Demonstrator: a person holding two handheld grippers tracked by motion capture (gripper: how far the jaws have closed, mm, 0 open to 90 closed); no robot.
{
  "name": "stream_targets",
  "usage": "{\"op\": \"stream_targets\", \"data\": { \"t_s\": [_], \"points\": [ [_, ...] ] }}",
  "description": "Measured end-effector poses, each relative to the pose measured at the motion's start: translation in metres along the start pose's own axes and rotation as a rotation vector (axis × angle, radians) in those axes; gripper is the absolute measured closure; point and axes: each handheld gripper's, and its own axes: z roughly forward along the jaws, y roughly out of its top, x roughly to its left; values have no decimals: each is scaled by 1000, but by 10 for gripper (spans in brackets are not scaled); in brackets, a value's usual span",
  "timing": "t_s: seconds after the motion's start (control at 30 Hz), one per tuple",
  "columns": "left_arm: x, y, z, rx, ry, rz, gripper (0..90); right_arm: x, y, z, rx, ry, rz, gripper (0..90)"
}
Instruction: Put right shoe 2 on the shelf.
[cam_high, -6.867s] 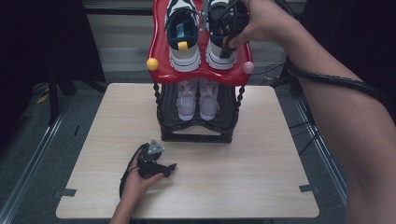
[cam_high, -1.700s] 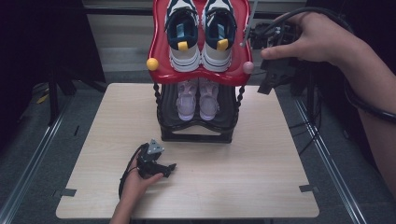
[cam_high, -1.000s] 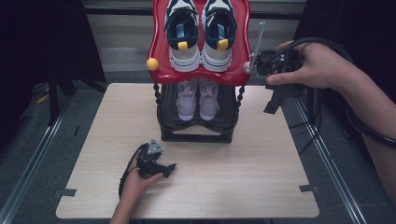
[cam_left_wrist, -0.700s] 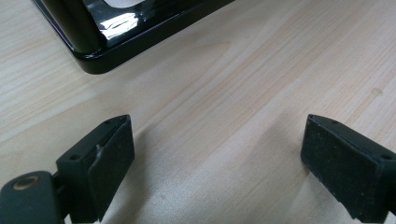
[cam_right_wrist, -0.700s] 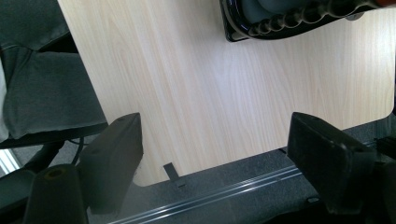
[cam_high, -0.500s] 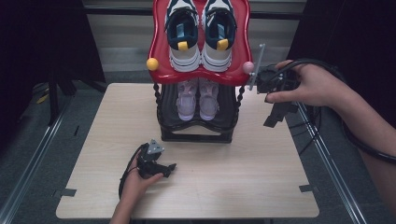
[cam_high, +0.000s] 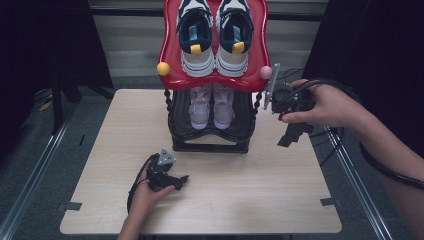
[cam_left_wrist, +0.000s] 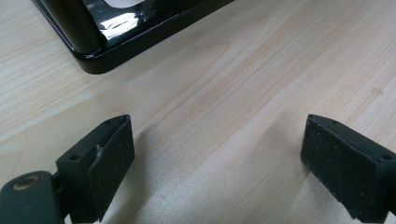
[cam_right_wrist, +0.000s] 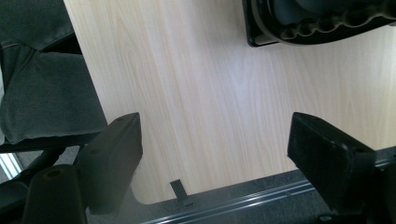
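Sneakers, a navy-and-white pair (cam_high: 215, 35), sit side by side on the glossy red top tier (cam_high: 172, 50) of the black shoe rack at the far middle of the pale wooden desk (cam_high: 280, 185). The right gripper (cam_high: 290, 135) hangs beside the rack, jaws apart and empty; the left gripper (cam_high: 175, 181) rests on the near desk, jaws apart. The placing step looks done, so next the right gripper likely needs setting down.

We are finding no readable text, label, brand, number or sign anywhere in these views. The two dark sneakers (cam_high: 216, 35) on the red top shelf (cam_high: 172, 55) are showing yellow tabs at the heel, but we are making out no lettering on them, and the pale pair (cam_high: 212, 105) on the lower shelf is too small and shaded to read. The table (cam_high: 250, 185) and the jaws of both grippers are carrying no marking that we can read.
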Motion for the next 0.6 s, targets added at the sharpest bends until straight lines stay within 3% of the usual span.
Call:
{"op": "stream_targets", "data": {
  "t_s": [0.6],
  "points": [
    [0, 0, 0, -7, 3, -3, 93, 4, -5, 41, -22, 17, 4, 172]
  ]
}}
